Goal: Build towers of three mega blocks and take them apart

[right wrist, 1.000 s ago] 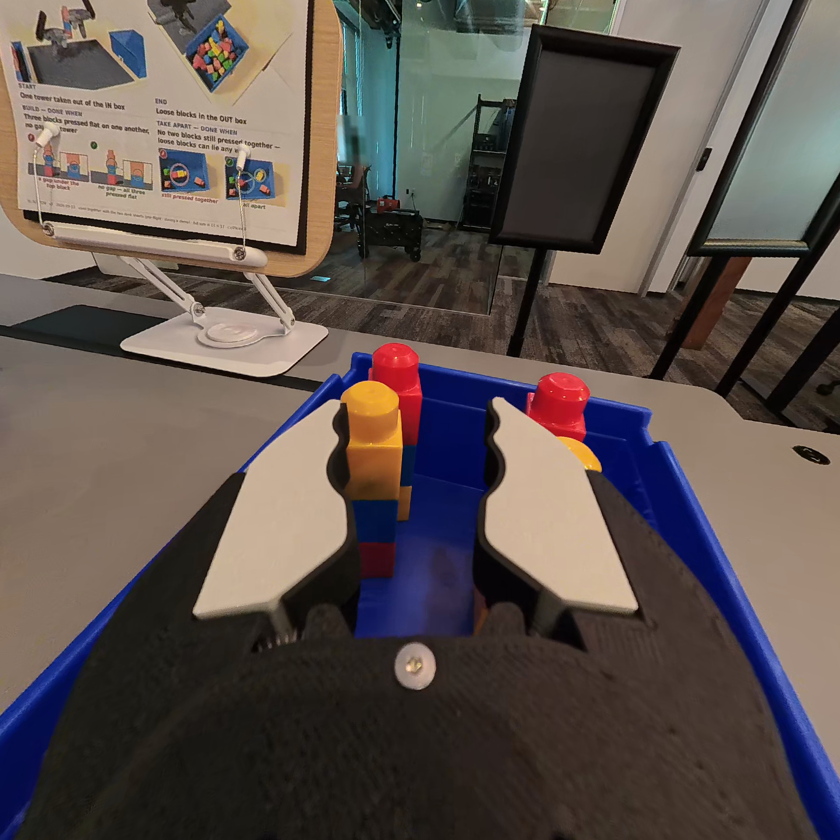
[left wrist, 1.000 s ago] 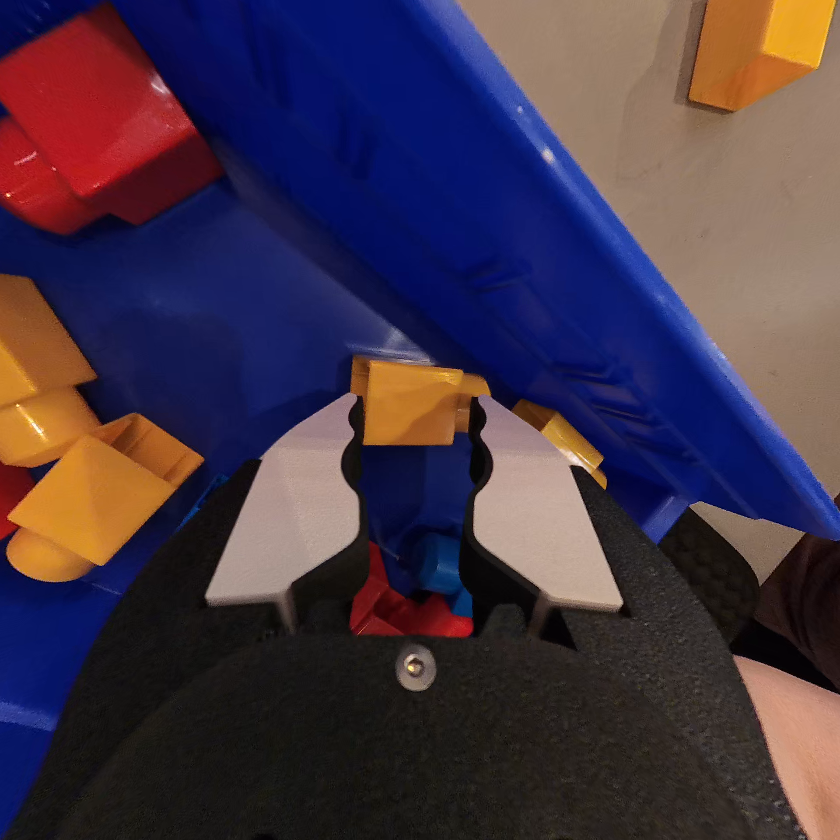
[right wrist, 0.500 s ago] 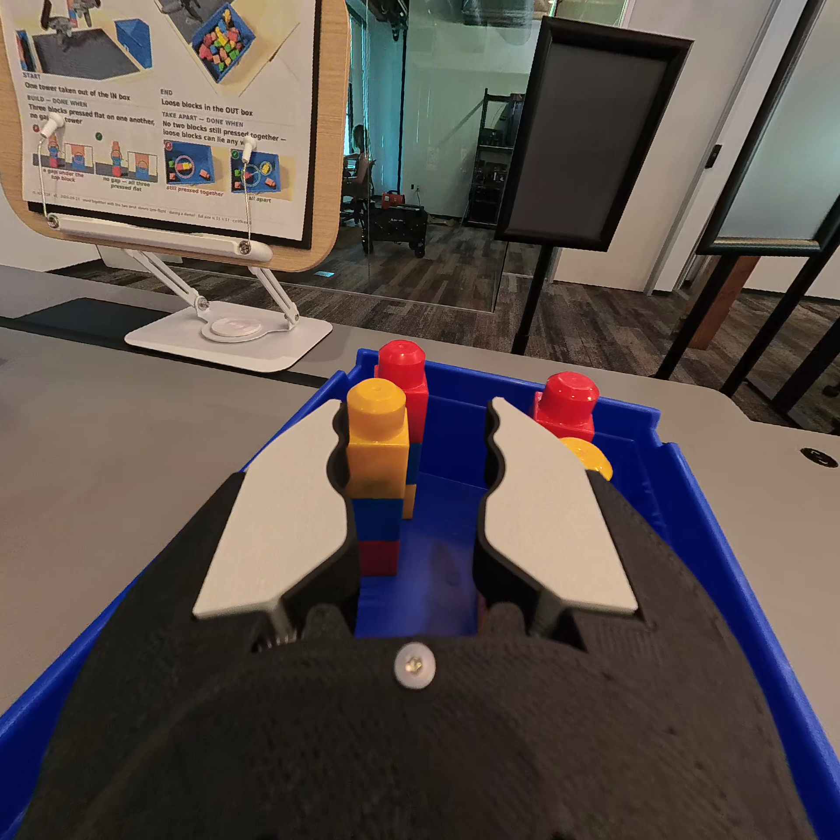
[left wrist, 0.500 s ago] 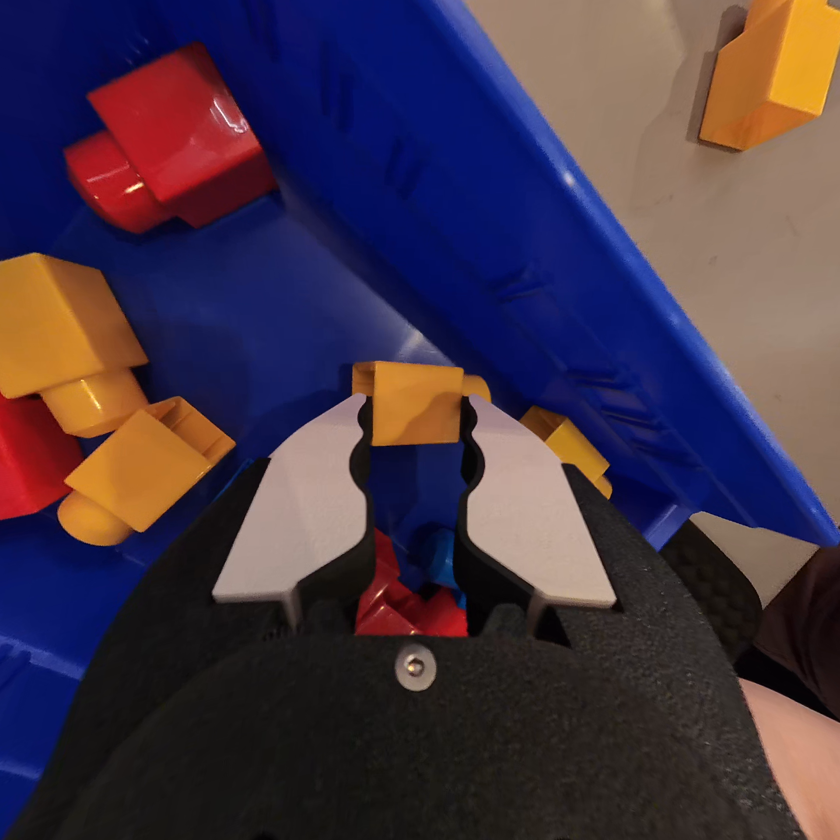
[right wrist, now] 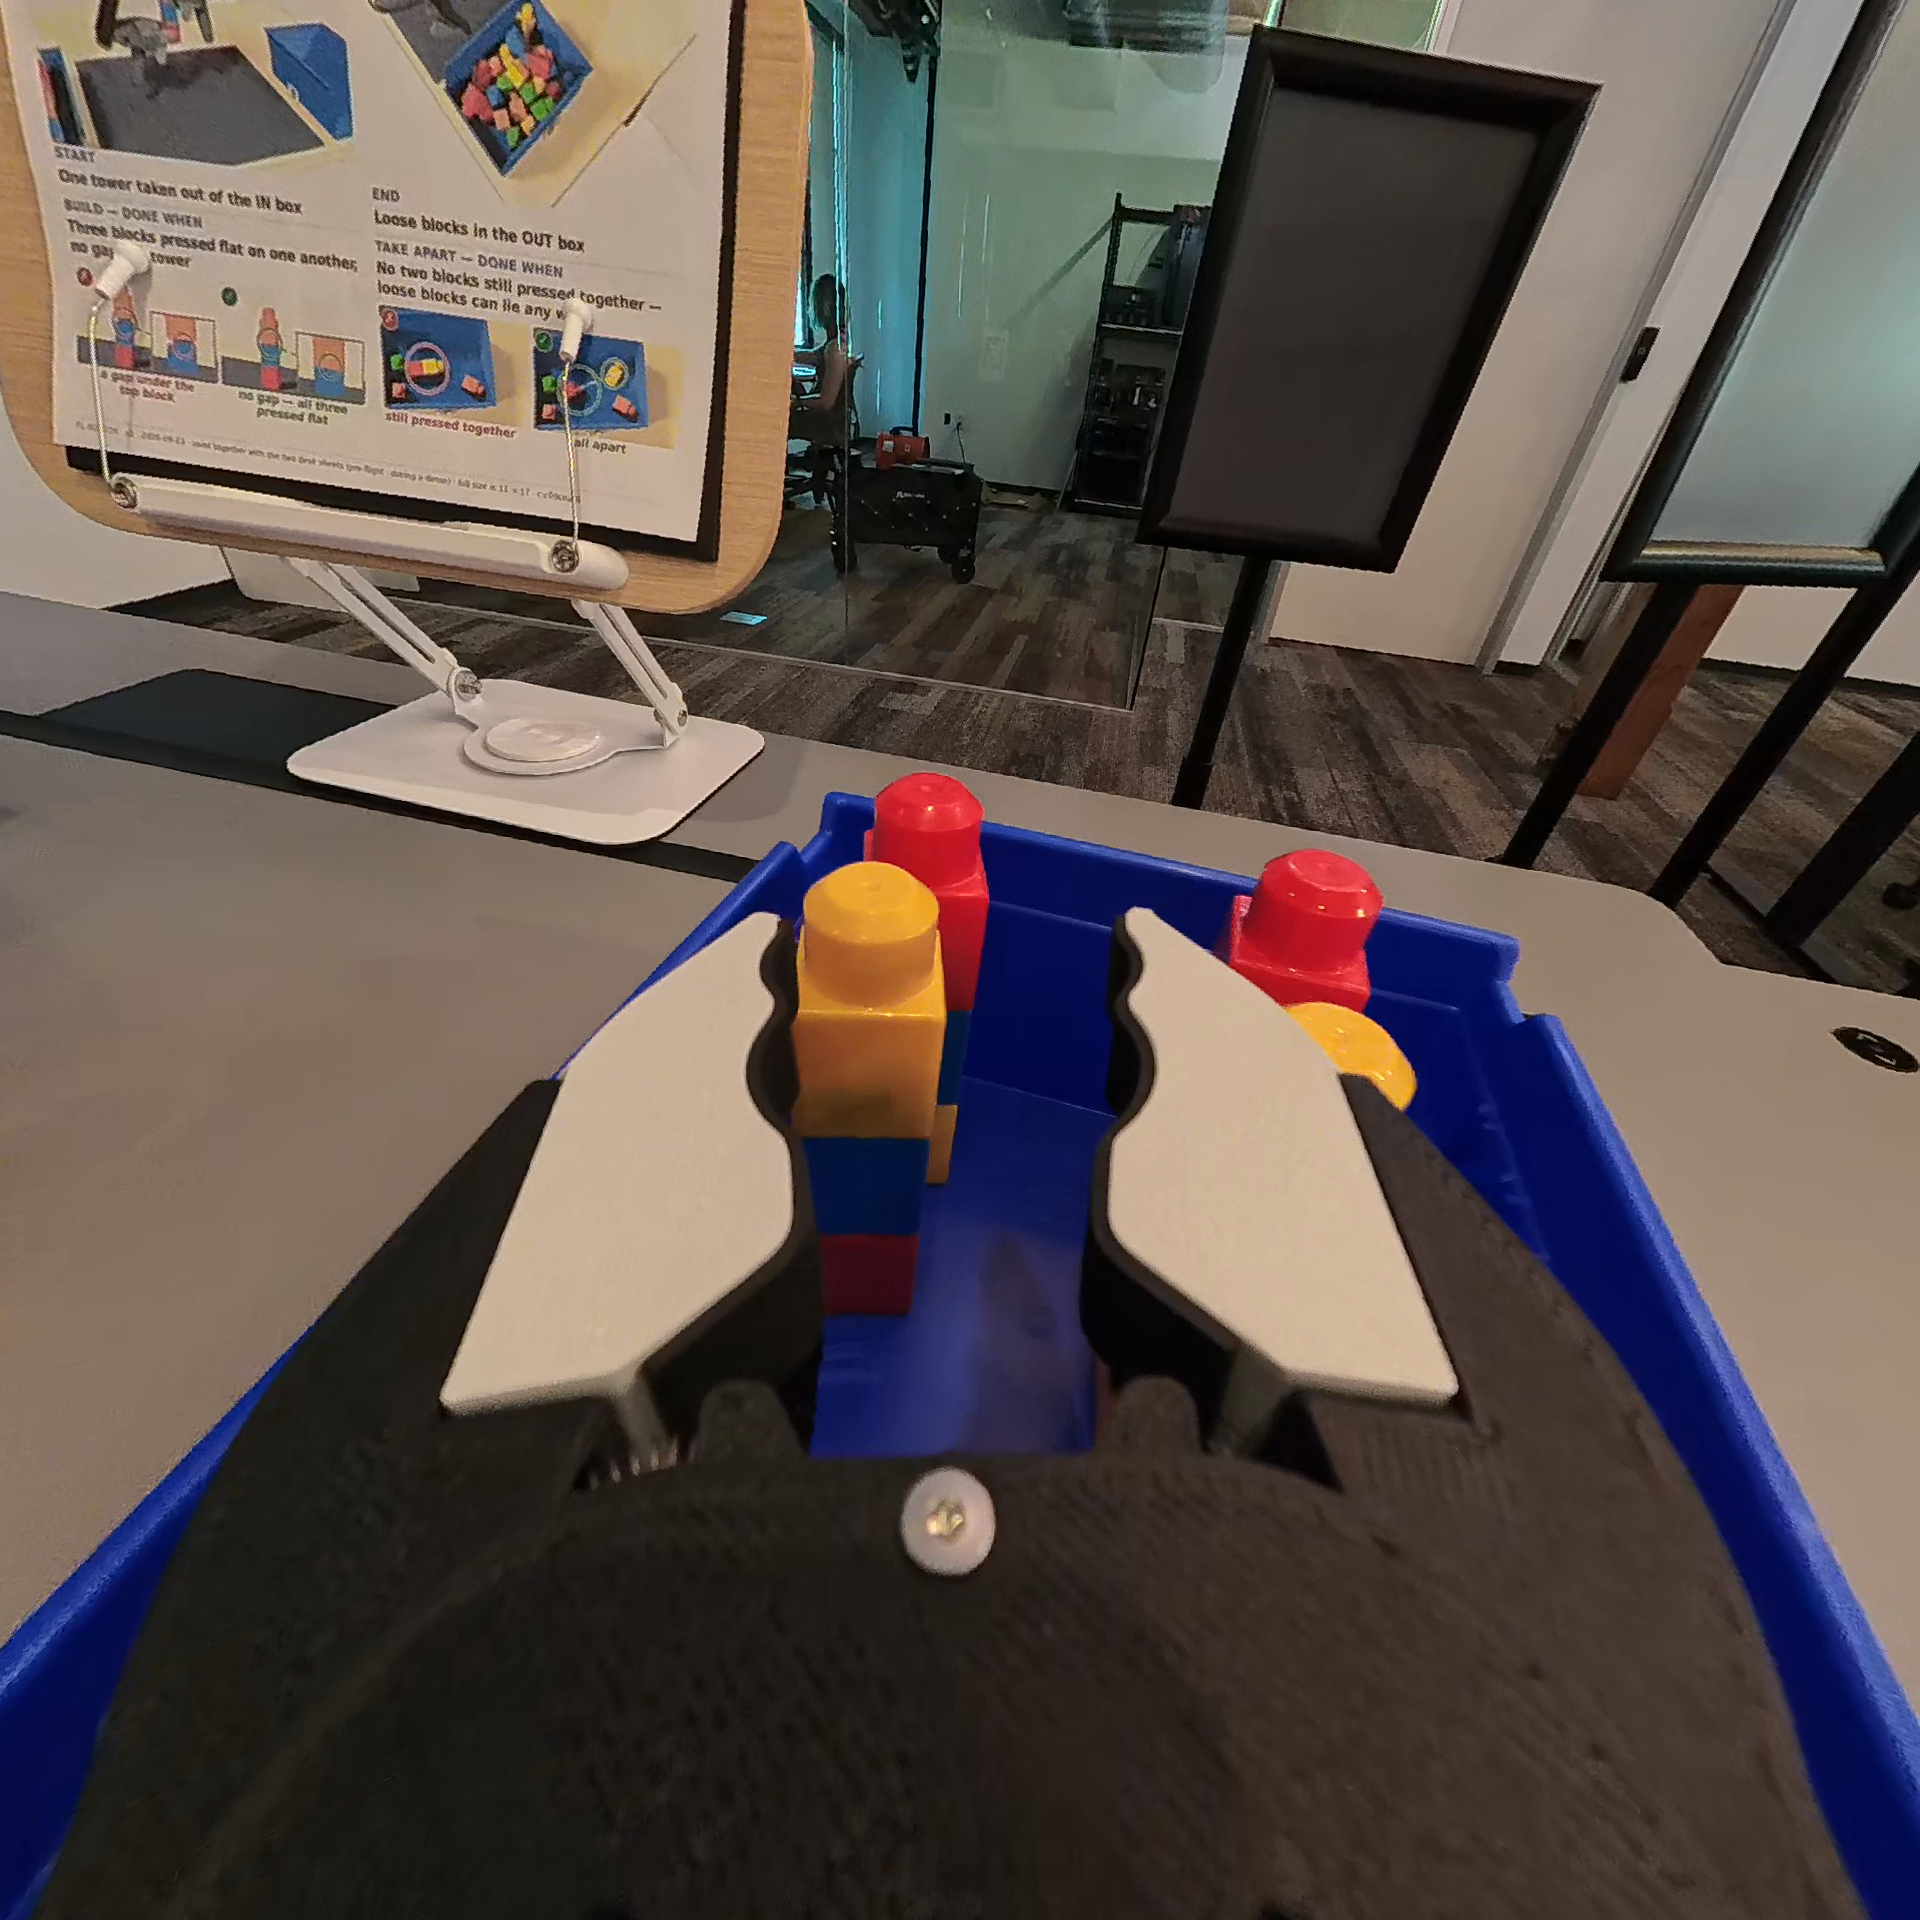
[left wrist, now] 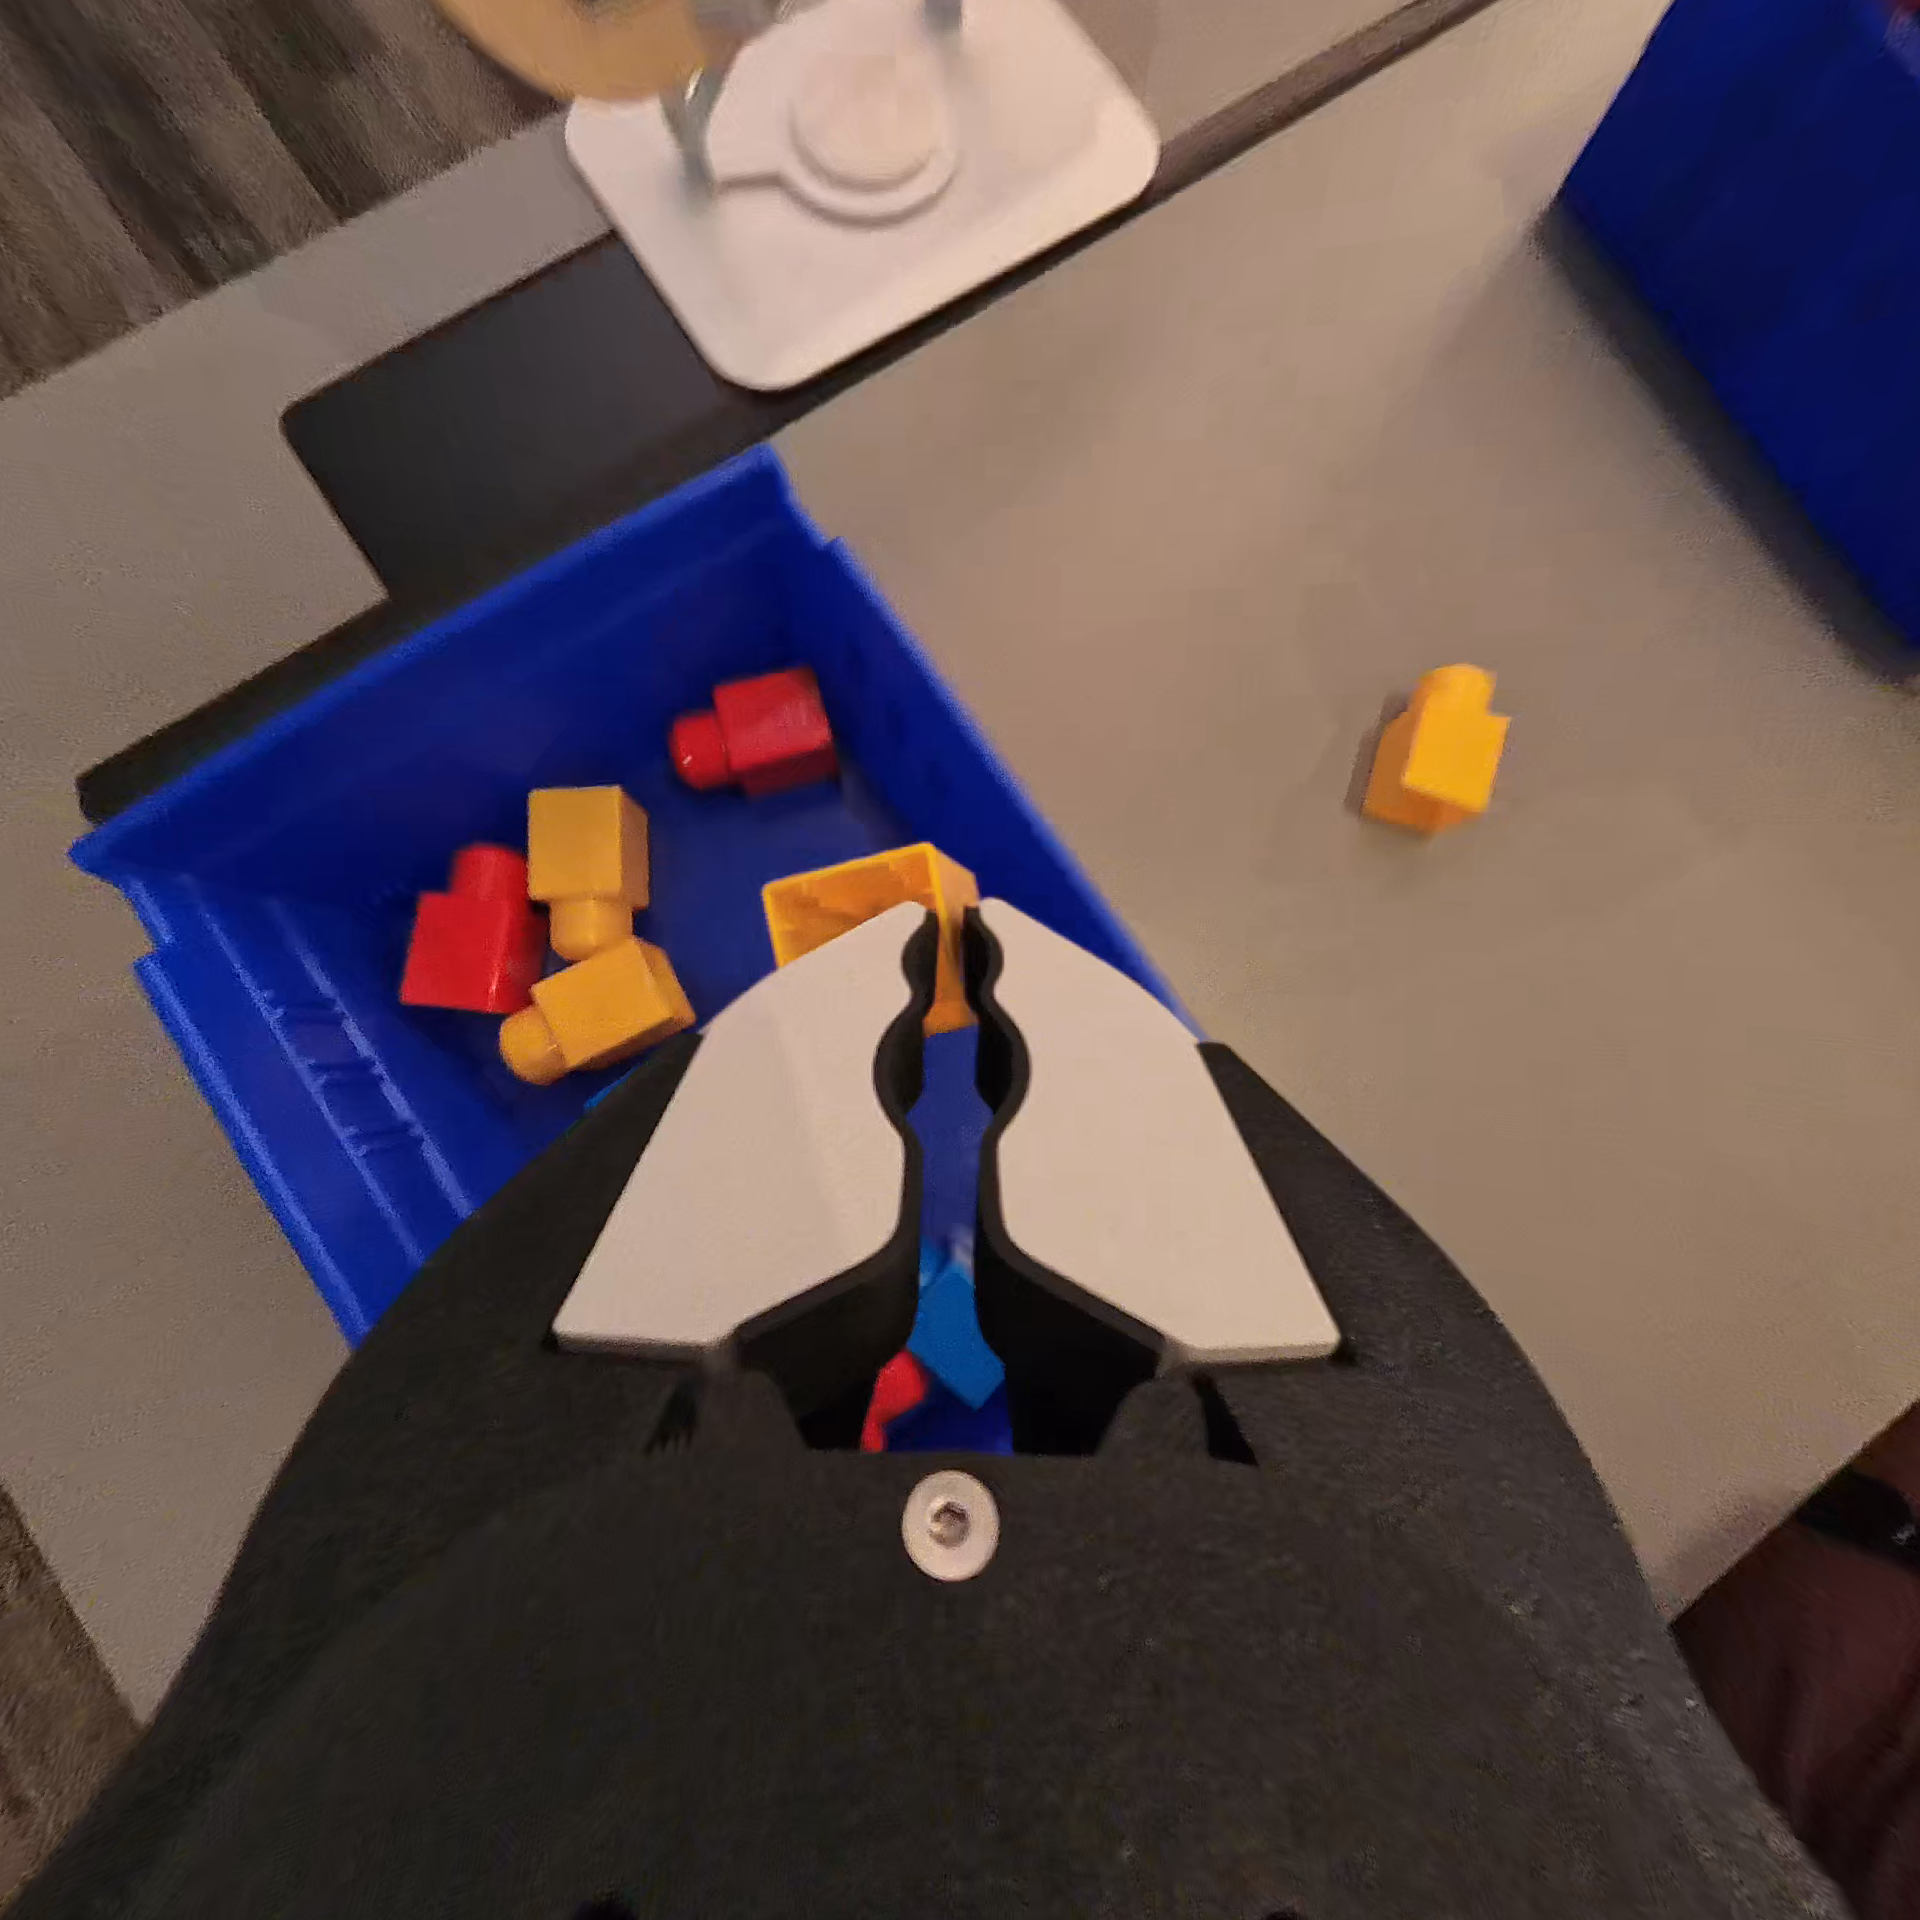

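left gripper (left wrist: 943, 920) pinches yellow block's (left wrist: 871, 904) wall; right gripper (right wrist: 945, 997) open beside intact tower (right wrist: 868, 1081); more towers remain.

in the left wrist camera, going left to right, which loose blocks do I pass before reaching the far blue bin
Red block → yellow block → red block → hollow yellow block in the left tool → yellow block on the table → far blue bin.

Left gripper (left wrist: 943, 935) nearly shut, pads pinching the thin wall of a yellow block (left wrist: 868, 904); right gripper (right wrist: 945, 966) wide open, level, gripping nothing.
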